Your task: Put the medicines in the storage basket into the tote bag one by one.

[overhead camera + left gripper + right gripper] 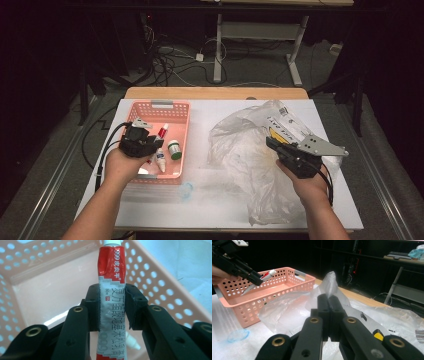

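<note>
At the left of the high view, the left gripper (150, 141) is clenched on a red and white tube (110, 297) and holds it above the pink basket (177, 107). At the right, the right gripper (272, 144) is clamped on the clear plastic bag (240, 150), which lies on the white surface (200, 200).

L gripper (153, 142) jaws clamped, raised, R gripper (272, 143) jaws fully closed, forearms extended
</note>
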The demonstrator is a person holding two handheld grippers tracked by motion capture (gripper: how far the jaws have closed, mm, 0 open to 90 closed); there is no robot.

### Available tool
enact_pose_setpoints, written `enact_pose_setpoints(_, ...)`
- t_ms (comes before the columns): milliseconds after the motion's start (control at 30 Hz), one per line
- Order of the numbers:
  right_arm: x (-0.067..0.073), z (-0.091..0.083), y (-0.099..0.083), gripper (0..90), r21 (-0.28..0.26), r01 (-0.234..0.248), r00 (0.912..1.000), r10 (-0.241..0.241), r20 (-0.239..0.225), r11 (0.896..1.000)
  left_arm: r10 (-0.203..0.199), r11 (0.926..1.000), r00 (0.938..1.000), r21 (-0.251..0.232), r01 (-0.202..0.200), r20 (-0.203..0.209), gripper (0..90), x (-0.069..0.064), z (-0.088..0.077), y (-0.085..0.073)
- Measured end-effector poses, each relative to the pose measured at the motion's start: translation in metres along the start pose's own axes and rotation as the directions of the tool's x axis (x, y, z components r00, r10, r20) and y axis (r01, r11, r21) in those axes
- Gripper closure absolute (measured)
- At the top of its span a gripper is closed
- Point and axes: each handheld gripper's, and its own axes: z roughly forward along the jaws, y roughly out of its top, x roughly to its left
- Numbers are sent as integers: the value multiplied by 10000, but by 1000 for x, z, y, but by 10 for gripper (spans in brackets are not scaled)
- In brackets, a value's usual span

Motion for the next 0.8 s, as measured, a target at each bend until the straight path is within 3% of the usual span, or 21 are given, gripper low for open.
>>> enact_pose_setpoints(400,-1,-1,1,900,-89,-42,10000,42,-2,10000,361,9951,9977,-939,-305,579,663,-33,-12,7)
enact_pose_setpoints(800,1,-1,3,900,-114,-5,10000,5,1,9999,911,9869,9880,-1441,-728,1248,663,-68,-22,12)
